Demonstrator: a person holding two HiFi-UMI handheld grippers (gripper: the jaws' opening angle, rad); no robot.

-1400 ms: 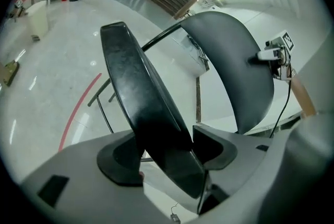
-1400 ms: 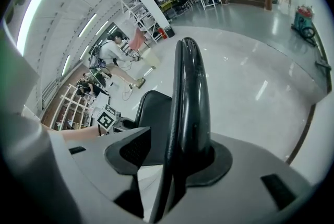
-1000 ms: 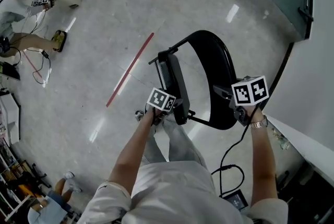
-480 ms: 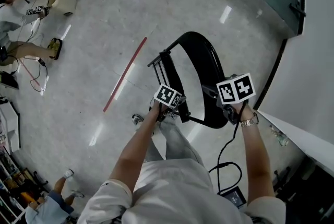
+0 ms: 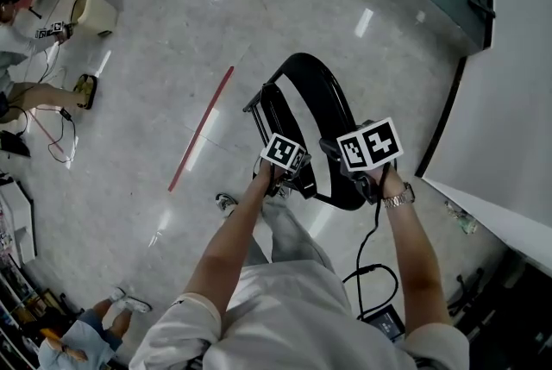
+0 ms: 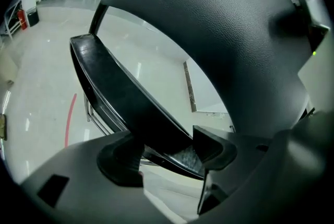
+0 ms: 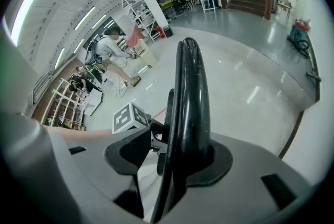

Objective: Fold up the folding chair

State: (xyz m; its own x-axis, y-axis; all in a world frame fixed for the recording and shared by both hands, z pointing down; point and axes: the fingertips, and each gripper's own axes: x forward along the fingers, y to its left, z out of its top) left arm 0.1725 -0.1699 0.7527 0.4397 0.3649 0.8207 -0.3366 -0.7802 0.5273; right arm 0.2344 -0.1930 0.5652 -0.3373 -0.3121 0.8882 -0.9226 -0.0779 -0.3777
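The black folding chair stands on the floor right in front of me, its seat [image 5: 278, 120] tipped up close to the curved backrest [image 5: 335, 105]. My left gripper [image 5: 291, 177] is shut on the seat's near edge; in the left gripper view the seat [image 6: 120, 97] runs between the jaws of my left gripper [image 6: 167, 152], with the backrest [image 6: 219, 35] looming behind. My right gripper [image 5: 347, 172] grips the backrest's top rim. Seen edge-on in the right gripper view, the backrest [image 7: 193, 92] sits between the jaws of my right gripper [image 7: 167, 151].
A red line [image 5: 200, 128] runs across the glossy floor left of the chair. A white wall [image 5: 509, 101] rises close on the right. At the far left a person [image 5: 21, 40] sits beside a beige bin [image 5: 86, 10]. A black cable [image 5: 371, 265] hangs from my right hand.
The seat has swung up nearer the backrest. My left gripper has moved right with it, so the two grippers are closer together. The right gripper has hardly moved.
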